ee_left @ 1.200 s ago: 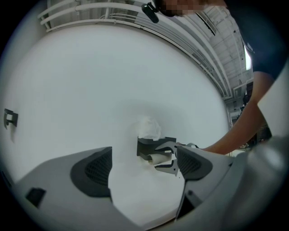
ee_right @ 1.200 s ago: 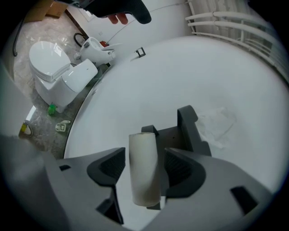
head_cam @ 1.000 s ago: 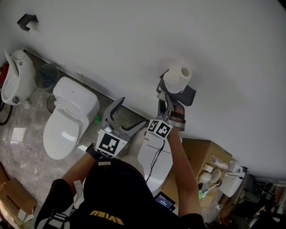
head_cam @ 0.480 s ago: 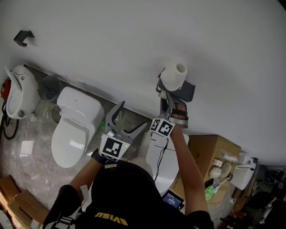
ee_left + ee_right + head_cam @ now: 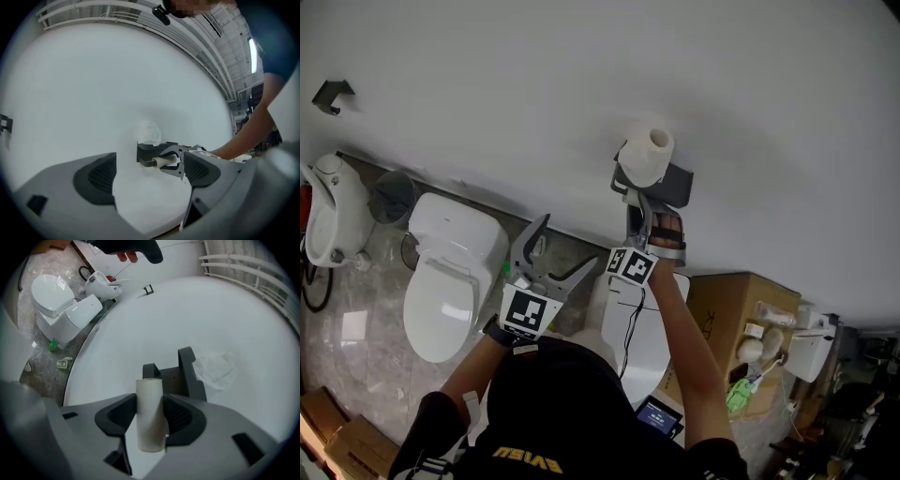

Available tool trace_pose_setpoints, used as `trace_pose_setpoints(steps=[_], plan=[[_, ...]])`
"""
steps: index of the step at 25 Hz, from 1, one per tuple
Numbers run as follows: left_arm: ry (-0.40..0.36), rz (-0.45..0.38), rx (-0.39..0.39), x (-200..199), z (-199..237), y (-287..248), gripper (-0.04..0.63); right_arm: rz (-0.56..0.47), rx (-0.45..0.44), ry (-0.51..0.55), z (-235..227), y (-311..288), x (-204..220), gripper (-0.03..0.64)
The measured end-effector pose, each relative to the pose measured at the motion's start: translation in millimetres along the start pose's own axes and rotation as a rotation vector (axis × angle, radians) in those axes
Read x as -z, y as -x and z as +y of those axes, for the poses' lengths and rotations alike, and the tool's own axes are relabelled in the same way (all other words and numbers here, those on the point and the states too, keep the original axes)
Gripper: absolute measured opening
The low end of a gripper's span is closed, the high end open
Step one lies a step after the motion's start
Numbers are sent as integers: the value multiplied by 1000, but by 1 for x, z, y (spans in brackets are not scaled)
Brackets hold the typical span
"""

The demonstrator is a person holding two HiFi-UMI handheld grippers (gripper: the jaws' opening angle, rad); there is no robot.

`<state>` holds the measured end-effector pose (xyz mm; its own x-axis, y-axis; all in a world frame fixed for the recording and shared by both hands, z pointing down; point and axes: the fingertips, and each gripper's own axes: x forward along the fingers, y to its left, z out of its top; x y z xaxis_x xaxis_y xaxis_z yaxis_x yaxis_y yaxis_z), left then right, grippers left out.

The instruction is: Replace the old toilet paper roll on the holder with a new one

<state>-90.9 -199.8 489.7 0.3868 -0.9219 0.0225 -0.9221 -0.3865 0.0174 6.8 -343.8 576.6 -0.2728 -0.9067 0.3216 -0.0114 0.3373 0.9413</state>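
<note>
With the right gripper (image 5: 150, 409) clamped on the old cardboard tube (image 5: 150, 392) mid-frame and the left gripper (image 5: 148, 187) gaping empty, I'd pull it straight clear of the holder (image 5: 185, 372).

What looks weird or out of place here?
The full toilet paper roll is perched on top of the wall holder, not hung inside it. The right gripper is clamped on a bare cardboard tube.

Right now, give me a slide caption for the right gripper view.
Right gripper clamps a slim white tube before the dark grey wall holder.
</note>
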Motion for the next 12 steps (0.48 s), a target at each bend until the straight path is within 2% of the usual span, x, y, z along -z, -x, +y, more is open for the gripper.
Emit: trace_pose_setpoints(steps=[12], plan=[[-24, -29, 17, -5, 1, -5, 457, 65, 10, 6, -1, 6, 26, 184]])
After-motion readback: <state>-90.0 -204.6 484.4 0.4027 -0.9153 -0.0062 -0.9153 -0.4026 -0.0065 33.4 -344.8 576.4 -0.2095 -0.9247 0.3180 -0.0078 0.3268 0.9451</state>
